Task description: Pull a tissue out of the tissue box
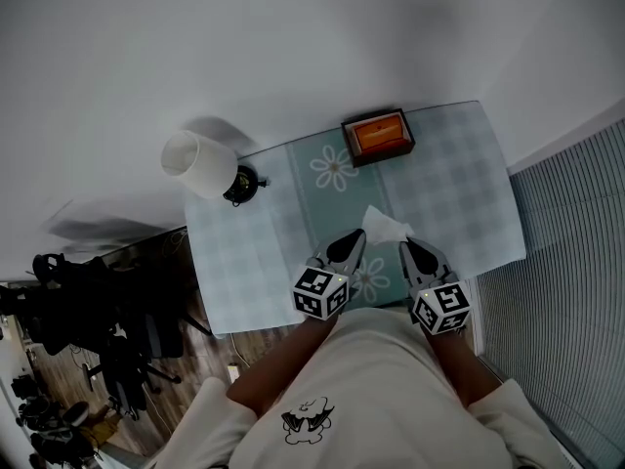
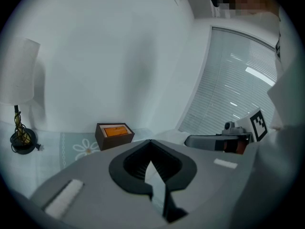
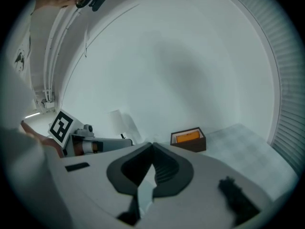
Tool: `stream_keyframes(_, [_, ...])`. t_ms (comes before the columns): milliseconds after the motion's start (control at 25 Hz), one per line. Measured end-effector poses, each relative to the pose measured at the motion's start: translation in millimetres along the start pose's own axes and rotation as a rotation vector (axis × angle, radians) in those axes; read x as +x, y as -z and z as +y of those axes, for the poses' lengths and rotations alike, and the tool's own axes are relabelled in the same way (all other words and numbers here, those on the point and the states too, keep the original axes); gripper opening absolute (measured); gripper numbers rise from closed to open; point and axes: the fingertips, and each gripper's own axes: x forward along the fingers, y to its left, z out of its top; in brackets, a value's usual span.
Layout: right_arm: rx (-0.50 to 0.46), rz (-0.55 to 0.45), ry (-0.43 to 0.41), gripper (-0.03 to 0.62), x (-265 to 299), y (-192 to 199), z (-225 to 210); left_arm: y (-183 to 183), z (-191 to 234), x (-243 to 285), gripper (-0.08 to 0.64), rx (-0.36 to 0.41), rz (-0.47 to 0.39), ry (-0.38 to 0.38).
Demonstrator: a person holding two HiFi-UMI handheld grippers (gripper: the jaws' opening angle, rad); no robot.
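Backing the checkered table (image 1: 459, 193), white wall (image 1: 293, 37).

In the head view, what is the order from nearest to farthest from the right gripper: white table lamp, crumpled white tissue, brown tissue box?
1. Crumpled white tissue, just beyond its tip.
2. Brown tissue box, table's far edge.
3. White table lamp, far left.

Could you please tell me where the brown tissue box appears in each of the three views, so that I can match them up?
Head view: the brown tissue box sits above centre, slightly to the right.
Left gripper view: the box is left of centre, just below mid-height.
Right gripper view: the box is right of centre, just below mid-height.
Shared landmark: the white-shaded lamp, left of the box in all three.
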Motion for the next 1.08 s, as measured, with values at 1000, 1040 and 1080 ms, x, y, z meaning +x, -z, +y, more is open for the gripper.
stream_keyframes(1000, [-0.038,0.029,0.01,0.012,7,3,0,17,-2,1,0.005,-0.008,0.042,0.003])
stream_keyframes(1040, [-0.038,0.031,0.008,0.012,8,4,1,17,-1,0,0.005,-0.009,0.041,-0.001])
stream_keyframes(1080, [-0.037,0.034,0.007,0.012,9,6,1,17,1,-1,0.005,-0.009,0.04,-0.005])
